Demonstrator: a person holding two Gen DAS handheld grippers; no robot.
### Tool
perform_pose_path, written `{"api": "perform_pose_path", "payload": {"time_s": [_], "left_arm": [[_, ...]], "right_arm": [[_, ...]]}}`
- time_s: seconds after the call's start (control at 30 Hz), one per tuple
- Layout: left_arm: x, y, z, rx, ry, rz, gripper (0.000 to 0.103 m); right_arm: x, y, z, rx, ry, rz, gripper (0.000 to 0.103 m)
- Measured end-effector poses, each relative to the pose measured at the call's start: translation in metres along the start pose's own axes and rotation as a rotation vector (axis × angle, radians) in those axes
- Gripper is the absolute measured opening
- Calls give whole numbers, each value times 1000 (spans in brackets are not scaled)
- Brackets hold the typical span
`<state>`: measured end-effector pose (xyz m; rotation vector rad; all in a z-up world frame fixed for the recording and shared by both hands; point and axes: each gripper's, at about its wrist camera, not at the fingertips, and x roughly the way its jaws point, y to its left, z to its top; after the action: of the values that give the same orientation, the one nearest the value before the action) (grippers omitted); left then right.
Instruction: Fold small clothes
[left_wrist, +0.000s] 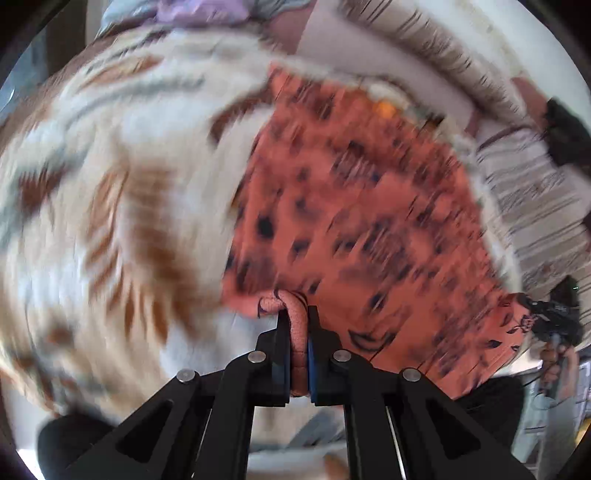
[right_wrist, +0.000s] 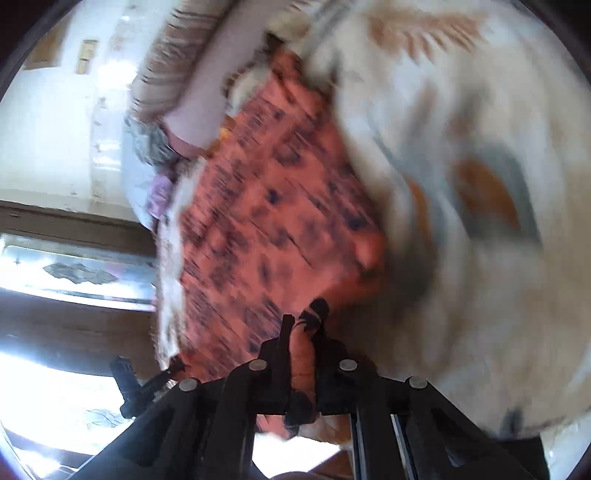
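Observation:
An orange garment (left_wrist: 362, 206) with dark speckles lies spread on a white bedspread (left_wrist: 110, 184) patterned in brown and grey. In the left wrist view my left gripper (left_wrist: 298, 314) is shut on a bunched corner of the garment at its near left edge. At the lower right of that view the other gripper (left_wrist: 550, 325) grips the garment's other near corner. In the right wrist view my right gripper (right_wrist: 303, 325) is shut on a fold of the same orange garment (right_wrist: 266, 221), which stretches away up the frame. Both views are blurred.
A striped beige pillow (left_wrist: 406, 48) and a lilac cloth (left_wrist: 199, 14) lie at the far end of the bed. In the right wrist view a white wall (right_wrist: 55, 129) and a bright window (right_wrist: 55, 398) stand to the left of the bedspread (right_wrist: 461, 166).

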<state>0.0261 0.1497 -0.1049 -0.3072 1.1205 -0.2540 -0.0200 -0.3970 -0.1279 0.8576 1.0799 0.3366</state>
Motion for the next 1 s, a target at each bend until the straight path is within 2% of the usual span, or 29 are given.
{"api": "perform_pose_path", "payload": {"time_s": [0.13, 0.2, 0.23, 0.27, 0.3, 0.33, 0.37, 0.4, 0.43, 0.5, 0.6, 0.63, 0.7, 0.73, 0.77, 0.8, 0.83, 0.87, 0.9, 1.0], "left_arm": [[-23, -24, 111, 42, -214, -97, 7], [-10, -28, 167, 55, -298, -96, 11], [8, -24, 193, 32, -312, -84, 11], [25, -17, 208, 0, -313, -64, 29], [52, -8, 225, -24, -304, -48, 67], [83, 1, 239, -34, -277, -19, 84], [100, 9, 243, -32, -269, 43, 90], [115, 19, 244, -23, -257, 139, 87], [121, 27, 240, -32, -239, 190, 87], [105, 45, 223, -76, -274, 104, 87], [74, 48, 189, -40, -340, 67, 89], [75, 45, 178, -34, -320, 52, 89], [102, 30, 171, 14, -204, 42, 89], [125, 19, 168, 50, -136, 70, 89], [143, 13, 168, 70, -78, 90, 89], [159, 4, 169, 104, -34, 143, 83], [159, -6, 171, 136, -61, 176, 68], [156, -14, 179, 128, -27, 127, 22], [150, -18, 186, 91, -5, 116, 17], [94, -38, 199, 91, -78, 74, 15]], "right_arm": [[-5, 61, 99, -101, -144, 94, 9], [6, 83, 148, -137, -211, 112, 9], [14, 85, 170, -129, -243, 122, 10], [27, 82, 193, -112, -269, 126, 11], [46, 76, 215, -114, -271, 109, 28], [66, 66, 232, -115, -255, 68, 62], [83, 51, 243, -88, -240, 7, 79], [96, 37, 245, -54, -236, -78, 83], [104, 26, 240, -38, -228, -101, 82], [104, 18, 221, -41, -233, -82, 83], [97, 27, 191, -152, -232, -139, 83], [103, 30, 188, -172, -210, -156, 83], [127, 30, 191, -194, -117, -212, 81], [139, 31, 188, -195, -93, -247, 81], [142, 36, 186, -218, -94, -284, 75], [148, 45, 184, -251, -67, -321, 46], [151, 52, 184, -255, -28, -329, 26], [150, 60, 182, -260, -17, -340, 25], [145, 73, 181, -288, -16, -361, 23], [105, 112, 175, -299, -75, -302, 22]]}}
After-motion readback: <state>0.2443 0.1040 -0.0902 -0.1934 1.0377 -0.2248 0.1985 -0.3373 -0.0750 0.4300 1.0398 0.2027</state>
